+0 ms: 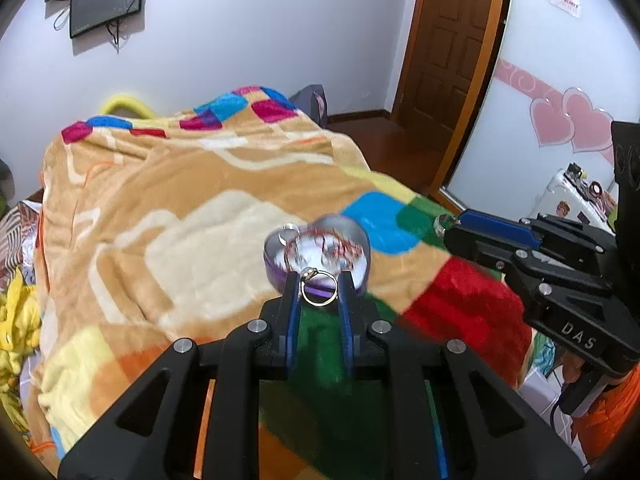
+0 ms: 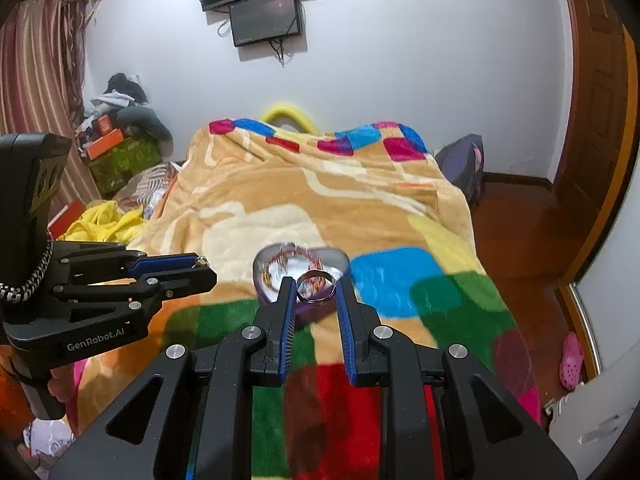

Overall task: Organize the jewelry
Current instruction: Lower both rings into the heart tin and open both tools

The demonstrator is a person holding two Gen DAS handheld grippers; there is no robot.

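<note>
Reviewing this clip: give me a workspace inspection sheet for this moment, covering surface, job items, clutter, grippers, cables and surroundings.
Surface: bed under a colourful patchwork blanket.
Job's things: heart-shaped tin on the blanket, lid off, jewelry inside; thin gold ring; wide silver band.
Clutter: clothes and boxes piled beside the bed; yellow fabric.
Grippers: left gripper shut on the gold ring; right gripper shut on the silver band; both near the tin.
Cables: loose wires under the wall screens.
Surroundings: wooden door, heart decals, pink shoe.

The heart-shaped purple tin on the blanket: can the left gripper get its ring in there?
Probably yes. The left gripper, shut on a thin gold ring, sits just before the heart-shaped purple tin, whose open top is unblocked.
</note>
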